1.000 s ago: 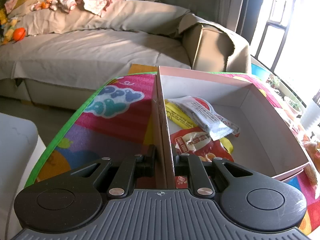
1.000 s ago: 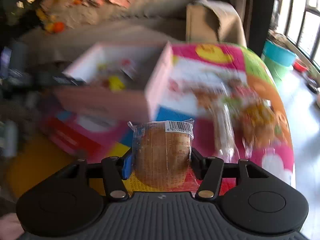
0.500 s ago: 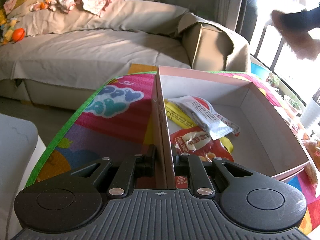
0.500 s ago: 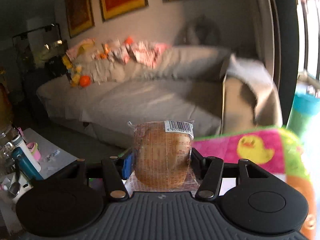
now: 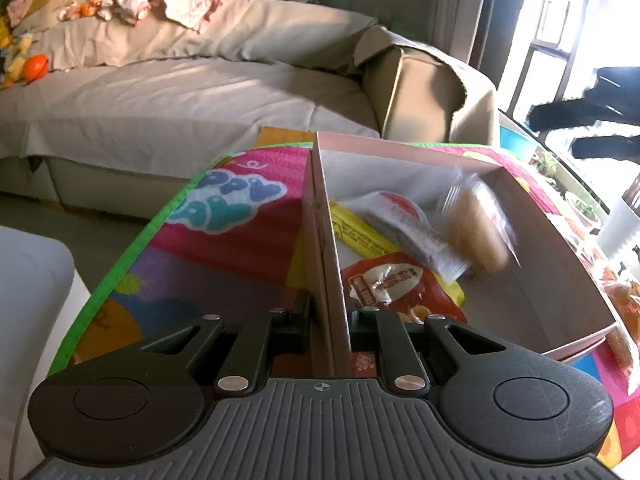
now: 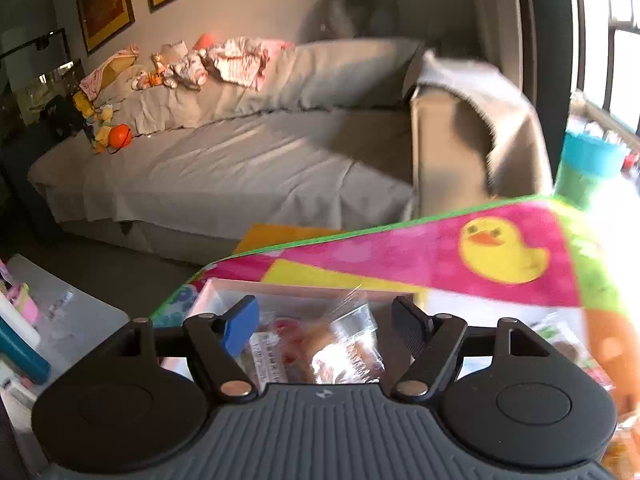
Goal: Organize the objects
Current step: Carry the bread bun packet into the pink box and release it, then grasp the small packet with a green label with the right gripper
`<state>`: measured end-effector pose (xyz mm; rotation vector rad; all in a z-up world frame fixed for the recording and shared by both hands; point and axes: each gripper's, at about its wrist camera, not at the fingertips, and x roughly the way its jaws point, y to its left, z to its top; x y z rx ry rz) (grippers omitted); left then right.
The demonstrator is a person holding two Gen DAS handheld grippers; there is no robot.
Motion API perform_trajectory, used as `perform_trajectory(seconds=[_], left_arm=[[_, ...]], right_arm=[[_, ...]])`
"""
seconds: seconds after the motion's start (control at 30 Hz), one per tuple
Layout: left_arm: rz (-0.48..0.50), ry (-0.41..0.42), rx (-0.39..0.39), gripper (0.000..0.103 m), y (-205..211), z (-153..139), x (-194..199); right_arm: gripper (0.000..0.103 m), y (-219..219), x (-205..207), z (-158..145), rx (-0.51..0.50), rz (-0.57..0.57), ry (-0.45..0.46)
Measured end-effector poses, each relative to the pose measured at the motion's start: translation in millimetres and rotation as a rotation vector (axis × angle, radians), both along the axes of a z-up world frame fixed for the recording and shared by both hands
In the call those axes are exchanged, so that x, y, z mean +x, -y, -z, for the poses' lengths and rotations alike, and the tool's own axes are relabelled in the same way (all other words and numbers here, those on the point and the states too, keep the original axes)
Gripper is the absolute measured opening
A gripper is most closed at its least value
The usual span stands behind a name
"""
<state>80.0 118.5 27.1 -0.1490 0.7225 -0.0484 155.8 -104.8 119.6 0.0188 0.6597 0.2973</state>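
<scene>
**Bread packet loose in box, right tool released**

Left tool (image 5: 326, 316): clenched on the near side wall of the pink box (image 5: 532, 304). One finger sits outside the wall, the other inside. Wall stands upright between them.

Right tool (image 6: 322, 326): jaws spread wide, nothing between them. It sits above the box, looking down into it. In the left wrist view it shows as a dark shape (image 5: 592, 120) against the window, up and right of the box.

Bread packet (image 5: 478, 230): inside the box, motion-blurred, tilted, toward the far right part of the interior. It's touching or just over the white-and-grey sachet (image 5: 408, 232); can't tell if it's come to rest. Right wrist view shows it below the open fingers (image 6: 348, 350), clear wrapper, brown bun.

Other box contents: yellow packet (image 5: 360, 236) along the gripped wall, red snack bag (image 5: 396, 284) nearest the left tool, sachet lying across both.

Box sits on a table covered by a bright cartoon mat (image 5: 224, 240) (duck print visible in the right view (image 6: 500, 248)). More wrapped snacks on the mat right of the box (image 5: 618, 300), blurred. Sofa (image 5: 180, 108) behind the table.
</scene>
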Motion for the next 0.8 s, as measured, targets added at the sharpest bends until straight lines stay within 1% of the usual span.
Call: perform_trajectory(seconds=[0.1,0.17,0.2,0.33,0.43,0.5,0.6,0.7,0.8], left_arm=[[-0.001,-0.001,-0.002,0.015,0,0,0],[-0.004,-0.002,-0.004,0.015,0,-1,0],[-0.006,-0.002,-0.003,0.015,0,-1,-1],[-0.021,-0.003,0.009,0.015,3,0,1],[-0.021,-0.003,0.010,0.015,3,1,1],[-0.021,-0.005,0.008,0.015,4,1,1],[-0.021,-0.007,0.012,0.015,4,1,0],[-0.021,-0.008,0.018,0.015,5,1,-1],[-0.022,-0.010,0.016,0.015,5,2,0]], right_arm=[[0.085,29,-34,-2,-0.075,0.035,0.060],[0.086,52,-59,0,-0.123,0.071,0.076],[0.088,65,-72,5,-0.141,0.095,0.071],[0.089,108,-113,35,-0.178,0.201,-0.007],[0.089,124,-134,62,-0.161,0.259,-0.071],[0.089,129,-143,77,-0.150,0.289,-0.090],[0.089,130,-146,88,-0.150,0.297,-0.092],[0.089,122,-141,89,-0.149,0.271,-0.077],[0.089,115,-135,82,-0.151,0.234,-0.039]])
